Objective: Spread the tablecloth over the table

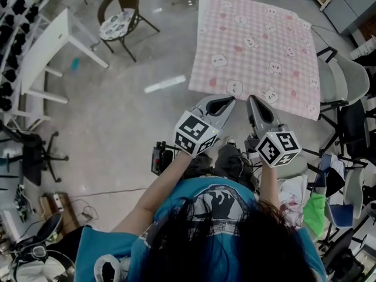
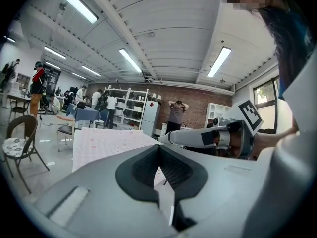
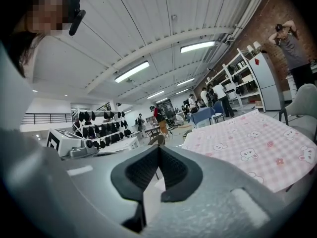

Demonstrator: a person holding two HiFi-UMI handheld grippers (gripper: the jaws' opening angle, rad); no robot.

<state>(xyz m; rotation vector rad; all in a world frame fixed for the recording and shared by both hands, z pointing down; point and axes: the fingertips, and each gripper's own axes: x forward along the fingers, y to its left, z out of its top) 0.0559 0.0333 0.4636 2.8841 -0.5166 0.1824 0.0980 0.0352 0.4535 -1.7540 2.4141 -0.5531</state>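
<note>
Left gripper and right gripper are both closed on nothing beside the tablecloth. We'd open up, pinch the near edge and tug evenly.

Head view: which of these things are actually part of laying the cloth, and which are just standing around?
In the job: pink checked tablecloth; left gripper and right gripper, both shut on its near edge.

Just around: round-backed chair with cushion; white table; black office chair; grey chairs.
</note>
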